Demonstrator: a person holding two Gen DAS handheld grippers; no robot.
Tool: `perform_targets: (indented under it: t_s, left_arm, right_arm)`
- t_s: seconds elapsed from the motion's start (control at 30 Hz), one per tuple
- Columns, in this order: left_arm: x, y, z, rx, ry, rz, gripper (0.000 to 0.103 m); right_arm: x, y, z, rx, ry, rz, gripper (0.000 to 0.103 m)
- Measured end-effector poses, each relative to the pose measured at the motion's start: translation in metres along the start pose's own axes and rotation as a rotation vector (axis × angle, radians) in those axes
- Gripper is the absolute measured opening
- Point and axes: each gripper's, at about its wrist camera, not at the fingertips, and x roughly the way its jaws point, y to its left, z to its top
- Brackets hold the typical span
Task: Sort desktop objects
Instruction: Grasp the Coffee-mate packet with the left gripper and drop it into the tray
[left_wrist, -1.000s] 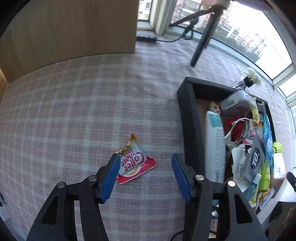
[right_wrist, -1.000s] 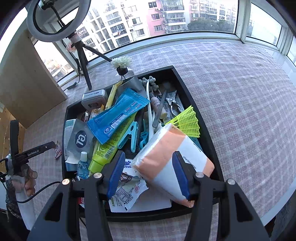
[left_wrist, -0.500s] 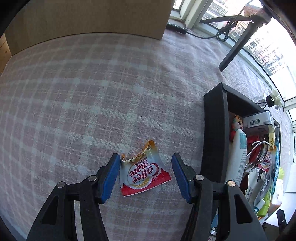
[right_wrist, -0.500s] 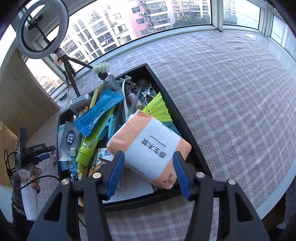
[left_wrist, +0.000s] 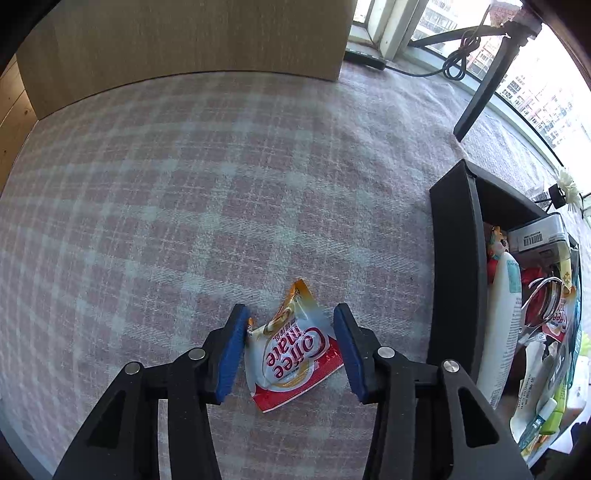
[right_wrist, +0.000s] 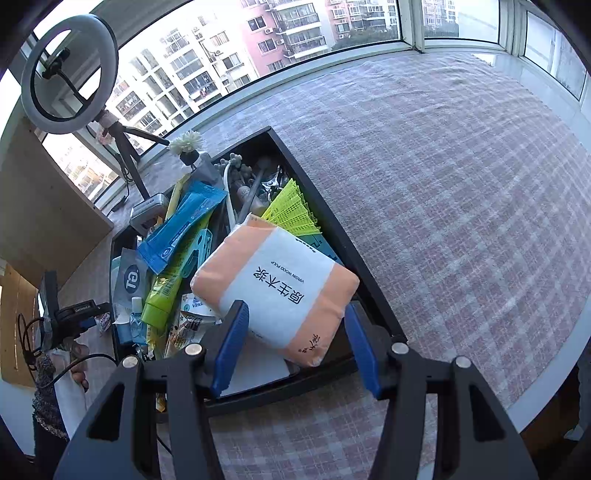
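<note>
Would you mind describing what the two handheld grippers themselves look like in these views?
Both match: the left gripper and right gripper each have two angular black plastic arms with triangular cutouts, round silver bolt heads at the joints, and flat blue pads lining the inner faces of the fingers. In the right wrist view, the left gripper's black handle trails a thin black cable.

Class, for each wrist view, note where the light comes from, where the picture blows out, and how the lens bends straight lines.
Left wrist view: daylight enters top right, the window is washed out, the tray wall and checked cloth curve; the coffee sachet stays sharp. Right wrist view: bright windows behind, glare at the right edge, the tissue pack is evenly lit, corners go black.
</note>
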Motion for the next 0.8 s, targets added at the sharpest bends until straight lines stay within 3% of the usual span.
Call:
perform_targets:
  t_s: [0.03, 0.07, 0.3, 0.37, 0.4, 0.67, 0.7, 0.8]
  left_arm:
    - [-0.001, 0.001, -0.002, -0.002, -0.001, -0.003, 0.042]
    - [-0.002, 0.002, -0.004, -0.003, -0.001, -0.005, 0.033]
    - [-0.004, 0.005, -0.018, 0.001, 0.011, -0.038, 0.029]
    - [-0.007, 0.003, -0.023, 0.006, 0.013, -0.054, 0.020]
    - [-0.010, 0.002, -0.026, 0.013, 0.008, -0.057, 0.010]
    - [-0.026, -0.007, -0.046, 0.056, 0.011, -0.112, 0.009]
    - [-0.027, -0.002, -0.030, 0.055, 0.014, -0.124, 0.009]
    - [-0.041, -0.003, -0.040, 0.082, 0.002, -0.144, 0.009]
  right_arm:
    - [0.001, 0.000, 0.000, 0.000, 0.002, -0.003, 0.053]
    - [0.001, 0.001, 0.000, 0.000, 0.003, -0.005, 0.053]
    - [0.003, 0.008, -0.003, -0.017, 0.006, -0.004, 0.053]
    - [0.002, 0.009, -0.003, -0.020, 0.007, -0.002, 0.053]
    - [0.002, 0.009, -0.004, -0.021, 0.005, -0.002, 0.053]
    - [-0.002, 0.009, -0.005, -0.022, -0.002, -0.010, 0.053]
    - [-0.003, 0.009, -0.005, -0.024, -0.004, -0.009, 0.053]
    - [-0.003, 0.009, -0.007, -0.025, -0.002, -0.012, 0.053]
